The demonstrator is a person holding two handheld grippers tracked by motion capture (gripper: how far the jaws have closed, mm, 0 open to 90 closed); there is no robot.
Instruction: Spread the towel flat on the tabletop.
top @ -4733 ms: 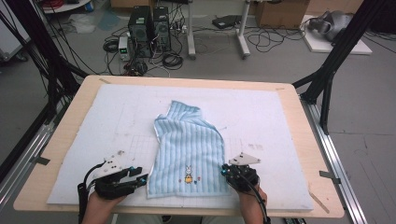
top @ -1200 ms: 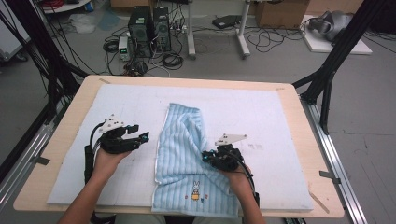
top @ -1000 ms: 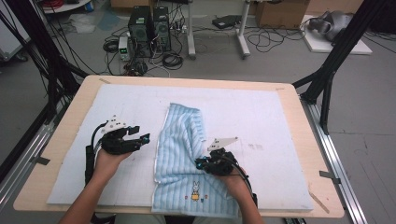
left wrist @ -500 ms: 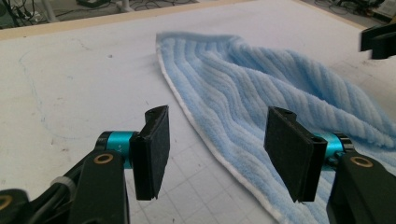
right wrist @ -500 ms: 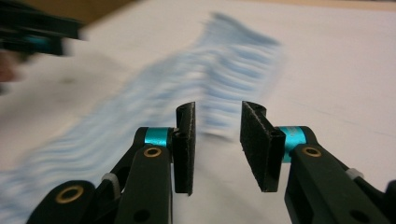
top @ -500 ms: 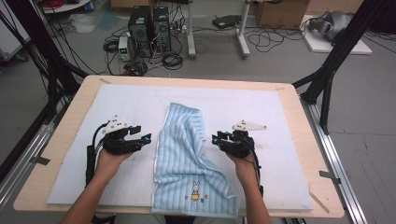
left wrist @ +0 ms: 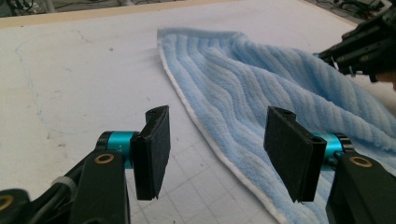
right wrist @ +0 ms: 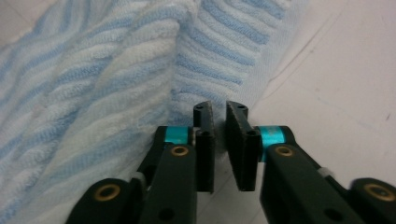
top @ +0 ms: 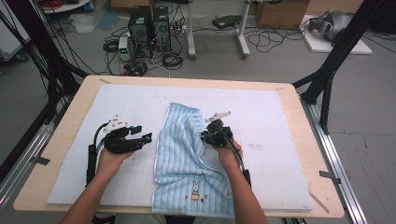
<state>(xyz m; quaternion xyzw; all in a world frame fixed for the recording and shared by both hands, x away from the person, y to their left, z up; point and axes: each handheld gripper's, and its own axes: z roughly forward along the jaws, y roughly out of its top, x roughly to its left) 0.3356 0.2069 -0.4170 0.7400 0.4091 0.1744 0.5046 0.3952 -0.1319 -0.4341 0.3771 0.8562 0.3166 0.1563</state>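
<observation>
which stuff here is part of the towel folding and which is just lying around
In the job:
- light blue striped terry towel
- left gripper, jaws wide open beside the towel's edge
- right gripper, jaws nearly closed at the towel's fold
- white padded mat under it

Lying about:
- black computer towers on the floor
- cardboard box

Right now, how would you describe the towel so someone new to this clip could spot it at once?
Start at the wooden table with the white mat on top. In the mat's middle, between the left gripper and right gripper, lies the towel. It is the one soft thing there: pale blue, ribbed, partly folded, with a small rabbit picture near its closest edge.
</observation>
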